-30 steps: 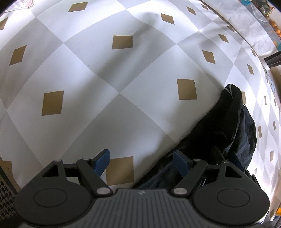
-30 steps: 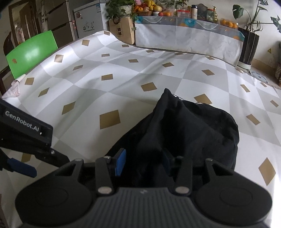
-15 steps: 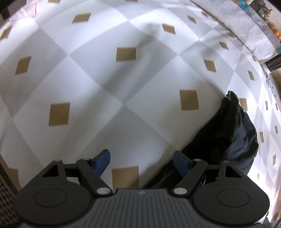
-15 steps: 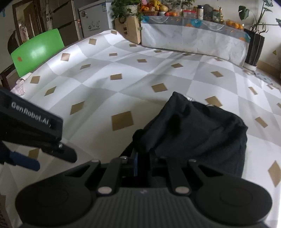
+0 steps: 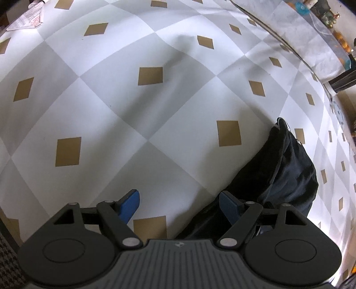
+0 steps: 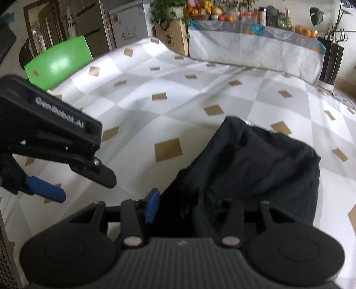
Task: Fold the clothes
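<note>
A black garment point(image 6: 255, 160) lies bunched in a heap on the checked tablecloth point(image 6: 169, 104). My right gripper point(image 6: 181, 203) points down at the heap's near edge. Its jaws are opening, with a fold of the black cloth lying between the blue pads. In the left wrist view the garment point(image 5: 287, 177) sits at the lower right. My left gripper point(image 5: 178, 197) hovers open over bare tablecloth, with its right finger above the cloth's edge and nothing between the pads. One of its blue fingers point(image 6: 45, 189) shows at the left of the right wrist view.
A green chair point(image 6: 57, 62) stands at the table's far left. Beyond the table is a covered sideboard point(image 6: 255, 51) with fruit and jars, next to a cardboard box point(image 6: 171, 37) and potted plants. Papers point(image 5: 24, 17) lie at the far corner.
The right jaws closed on the black cloth half a second ago and have spread apart again. The heap shifted slightly. The left gripper stayed open and barely moved.
</note>
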Demonstrator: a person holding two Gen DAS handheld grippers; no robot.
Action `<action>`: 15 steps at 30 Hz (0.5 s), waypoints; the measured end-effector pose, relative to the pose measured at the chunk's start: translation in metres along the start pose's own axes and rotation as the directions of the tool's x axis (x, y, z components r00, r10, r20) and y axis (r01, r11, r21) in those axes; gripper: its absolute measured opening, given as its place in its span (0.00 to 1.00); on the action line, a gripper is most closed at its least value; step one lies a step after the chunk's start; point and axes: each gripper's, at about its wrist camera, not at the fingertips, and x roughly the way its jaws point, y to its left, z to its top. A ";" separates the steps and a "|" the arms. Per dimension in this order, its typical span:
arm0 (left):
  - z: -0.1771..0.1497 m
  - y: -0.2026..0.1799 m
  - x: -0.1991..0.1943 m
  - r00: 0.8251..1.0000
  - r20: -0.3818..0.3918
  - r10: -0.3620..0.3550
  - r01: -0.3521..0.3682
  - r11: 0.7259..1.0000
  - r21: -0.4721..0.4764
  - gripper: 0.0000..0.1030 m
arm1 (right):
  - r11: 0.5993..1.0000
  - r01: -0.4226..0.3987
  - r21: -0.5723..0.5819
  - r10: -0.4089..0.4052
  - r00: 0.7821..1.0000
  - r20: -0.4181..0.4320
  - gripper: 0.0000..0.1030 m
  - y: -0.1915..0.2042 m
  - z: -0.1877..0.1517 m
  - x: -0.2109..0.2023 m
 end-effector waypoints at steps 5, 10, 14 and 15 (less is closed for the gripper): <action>0.001 0.003 0.000 1.000 0.000 0.003 -0.003 1.000 -0.016 0.76 | 0.999 -0.044 -0.020 0.044 0.998 0.041 0.40 0.004 0.005 -0.002; 0.003 0.006 -0.004 1.000 0.019 0.007 -0.006 1.000 -0.018 0.76 | 0.998 -0.049 -0.037 0.051 0.998 0.040 0.40 0.009 0.007 0.006; 0.005 0.010 -0.004 1.000 0.015 0.003 -0.003 0.999 -0.033 0.76 | 1.000 -0.012 -0.017 0.013 0.997 0.077 0.40 0.007 0.009 0.002; 0.006 0.011 -0.003 1.000 0.013 0.002 -0.001 0.999 -0.037 0.76 | 1.000 0.003 -0.010 -0.002 0.997 0.077 0.41 0.006 0.010 0.001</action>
